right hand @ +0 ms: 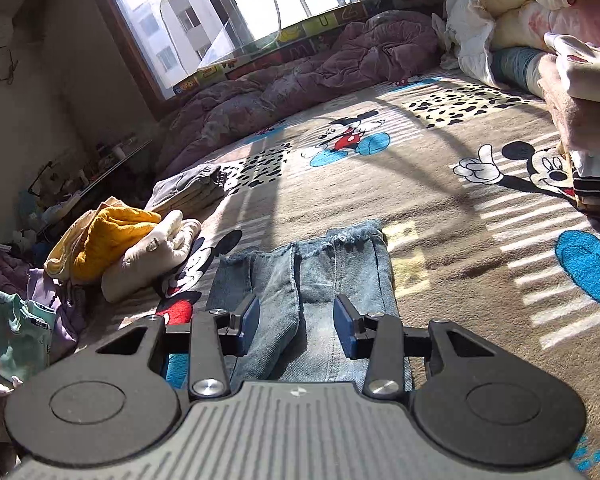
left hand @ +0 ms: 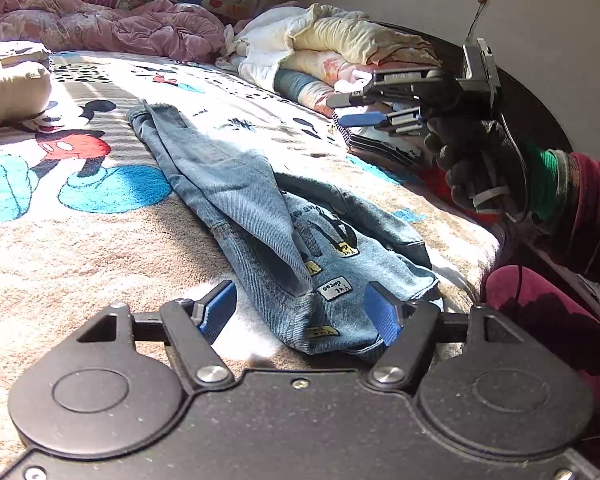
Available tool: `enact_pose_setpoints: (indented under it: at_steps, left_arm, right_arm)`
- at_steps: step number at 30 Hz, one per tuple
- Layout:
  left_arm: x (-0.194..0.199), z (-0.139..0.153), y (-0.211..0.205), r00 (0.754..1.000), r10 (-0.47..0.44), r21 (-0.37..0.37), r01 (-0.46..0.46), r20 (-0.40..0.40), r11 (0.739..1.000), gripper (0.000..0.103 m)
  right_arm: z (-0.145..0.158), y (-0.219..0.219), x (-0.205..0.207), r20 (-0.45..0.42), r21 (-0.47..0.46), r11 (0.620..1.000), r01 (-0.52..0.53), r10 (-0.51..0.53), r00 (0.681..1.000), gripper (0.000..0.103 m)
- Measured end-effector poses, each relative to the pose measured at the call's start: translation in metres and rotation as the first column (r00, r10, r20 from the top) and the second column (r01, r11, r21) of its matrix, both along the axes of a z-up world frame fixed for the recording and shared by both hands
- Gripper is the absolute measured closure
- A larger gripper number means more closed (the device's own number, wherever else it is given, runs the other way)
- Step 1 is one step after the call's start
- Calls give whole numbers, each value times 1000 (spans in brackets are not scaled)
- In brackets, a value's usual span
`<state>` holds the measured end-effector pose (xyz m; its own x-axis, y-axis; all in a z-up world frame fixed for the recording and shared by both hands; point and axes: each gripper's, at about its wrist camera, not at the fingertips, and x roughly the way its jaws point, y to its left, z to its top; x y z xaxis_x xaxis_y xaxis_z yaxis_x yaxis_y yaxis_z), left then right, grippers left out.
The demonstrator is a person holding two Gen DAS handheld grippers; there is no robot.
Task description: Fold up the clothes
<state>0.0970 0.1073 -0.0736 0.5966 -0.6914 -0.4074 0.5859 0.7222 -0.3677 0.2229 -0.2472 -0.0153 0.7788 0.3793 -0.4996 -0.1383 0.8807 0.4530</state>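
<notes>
Jeans [left hand: 260,216] lie folded lengthwise, frayed hems together, on the blanket [left hand: 100,260]; both grippers' fingers [left hand: 220,308] apart.

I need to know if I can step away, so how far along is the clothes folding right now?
Done: the jeans lie lengthwise, one leg over the other, and folded clothes sit at the bed's edge. In hand: nothing gripped; the left gripper is open at the waist end, the right gripper open above the legs. Left: folding the jeans crosswise, plus the loose heap beside them.
</notes>
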Motion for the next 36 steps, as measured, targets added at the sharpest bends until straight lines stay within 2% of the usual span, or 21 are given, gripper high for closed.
enact_pose_setpoints:
  at_steps: [3,7,9,11,13,16,17,20,22,25,26,27,30,34,36]
  left_arm:
    - [-5,11,-14,997,3,-45,0,71,999,33]
    - [5,16,-57,992,-24,21,21,124,1000,33]
    - [21,2,-74,999,-1,98,-2,34,995,33]
    - [22,-7,-83,1000,14,164,-15,5,986,34]
    - [21,-15,-91,1000,27,226,-24,-7,974,34]
    - [1,-4,-82,998,34,202,-42,45,979,33]
    - [-8,-2,-79,997,42,214,-55,64,975,33]
    - [-33,-1,-79,990,39,321,-81,134,944,33]
    - [-45,-6,-82,986,24,418,-90,162,904,33]
    - [-58,-15,-84,982,6,518,-106,190,849,33]
    - [-62,-18,-87,978,-8,560,-114,211,821,33]
    - [-66,-21,-89,971,-26,603,-126,237,788,33]
    - [-76,-31,-100,945,-92,720,-173,313,672,32]
    - [-78,-48,-123,880,-235,835,-262,413,485,32]
    - [-76,-56,-131,847,-288,852,-305,447,425,32]
  right_arm:
    - [-28,-15,-37,-21,51,998,33,-32,999,61]
    - [-66,-34,-87,-52,117,990,79,-73,996,59]
    - [-80,-41,-107,-56,135,987,88,-81,995,59]
    - [-90,-44,-124,-48,137,987,83,-77,996,59]
    - [-90,-40,-134,-10,61,997,42,-42,999,59]
    - [-89,-34,-149,42,-57,998,-14,17,999,55]
    - [-89,-32,-155,57,-97,995,-32,37,998,55]
    - [-88,-26,-170,99,-216,973,-79,103,990,55]
    - [-88,-22,-180,122,-295,949,-107,148,981,55]
    - [-87,-16,-196,149,-412,900,-141,220,964,54]
    - [-87,-14,-201,156,-449,881,-151,244,957,54]
    - [-87,-12,-206,160,-488,858,-160,268,950,54]
    - [-91,6,-212,131,-638,750,-176,330,935,50]
    - [-101,25,-209,130,-764,627,-154,383,914,46]
    - [-103,32,-203,133,-812,567,-139,411,902,46]
